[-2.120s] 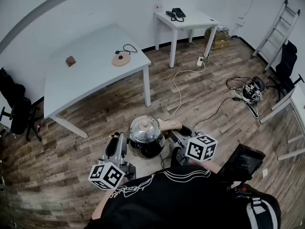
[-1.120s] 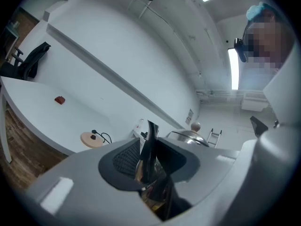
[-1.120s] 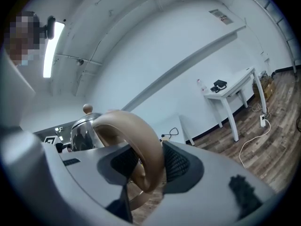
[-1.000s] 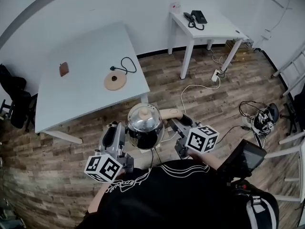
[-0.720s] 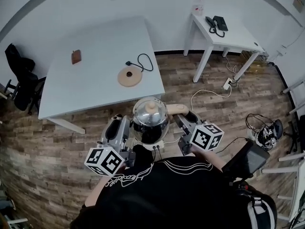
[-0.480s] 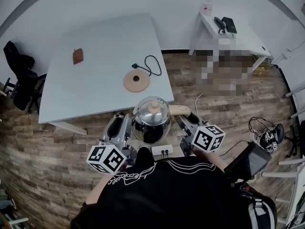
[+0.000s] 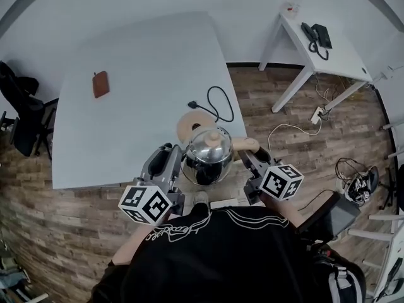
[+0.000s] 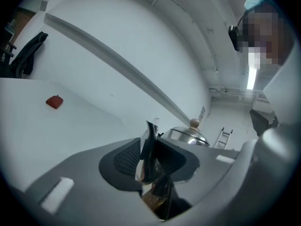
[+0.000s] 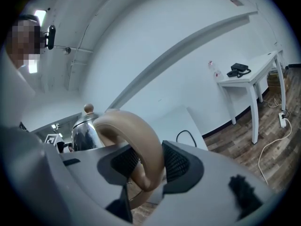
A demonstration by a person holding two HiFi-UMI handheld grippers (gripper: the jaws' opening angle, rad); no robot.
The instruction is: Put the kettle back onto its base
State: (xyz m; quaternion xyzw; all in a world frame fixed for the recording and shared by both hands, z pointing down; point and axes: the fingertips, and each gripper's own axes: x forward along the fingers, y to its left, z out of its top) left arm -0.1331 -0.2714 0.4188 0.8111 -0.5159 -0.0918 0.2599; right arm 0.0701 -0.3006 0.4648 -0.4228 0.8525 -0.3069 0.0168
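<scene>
Clamping the spout (image 8: 150, 147) of the kettle (image 7: 208, 153), left claw (image 8: 151, 160) grips it; right claw (image 9: 146, 167) is closed on the tan handle (image 9: 136, 126); kettle held aloft near base (image 7: 188, 125) at desk (image 7: 126, 131) edge.

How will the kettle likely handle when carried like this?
Probably rigid: polished metal kettle. Likely slippery at the shiny spout in the left gripper; the matte handle in the right gripper should grip better. Knobbed lid might slip off if tilted.
</scene>
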